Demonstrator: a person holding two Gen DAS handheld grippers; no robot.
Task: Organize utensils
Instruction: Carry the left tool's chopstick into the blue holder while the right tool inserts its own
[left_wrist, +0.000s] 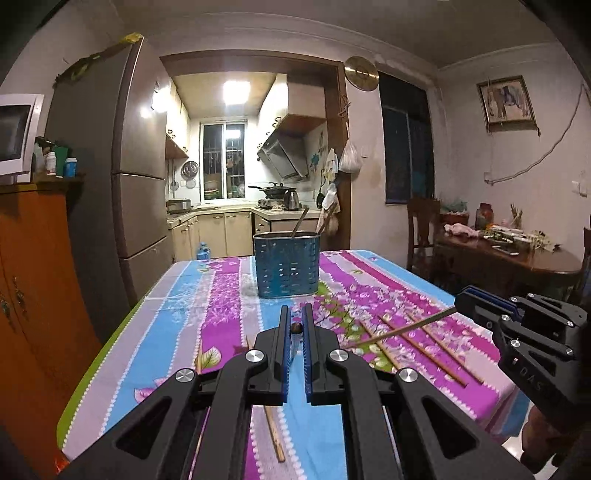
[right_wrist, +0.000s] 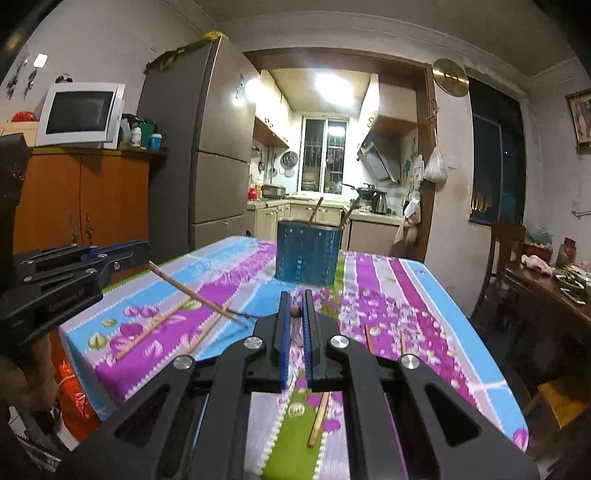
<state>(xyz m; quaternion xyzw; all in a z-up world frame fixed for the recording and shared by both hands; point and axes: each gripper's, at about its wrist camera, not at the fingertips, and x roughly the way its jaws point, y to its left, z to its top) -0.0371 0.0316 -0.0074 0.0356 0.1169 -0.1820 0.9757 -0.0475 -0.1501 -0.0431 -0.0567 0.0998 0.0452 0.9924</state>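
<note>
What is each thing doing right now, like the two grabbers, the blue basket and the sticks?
Left gripper: shut on a chopstick.
Right gripper: shut on a chopstick.
Left's chopstick: lifted, slanting down.
Right's chopstick: lifted, slanting down.
Basket: upright on the table, two utensils leaning inside.
Loose chopsticks: lying flat on the tablecloth.

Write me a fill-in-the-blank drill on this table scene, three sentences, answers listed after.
1. Each gripper, the left gripper and the right gripper, is shut on one ____.
2. The utensil holder standing on the tablecloth is ____ in colour.
3. The loose chopsticks not yet picked up lie on the ____.

Missing words: chopstick; blue; tablecloth
</note>
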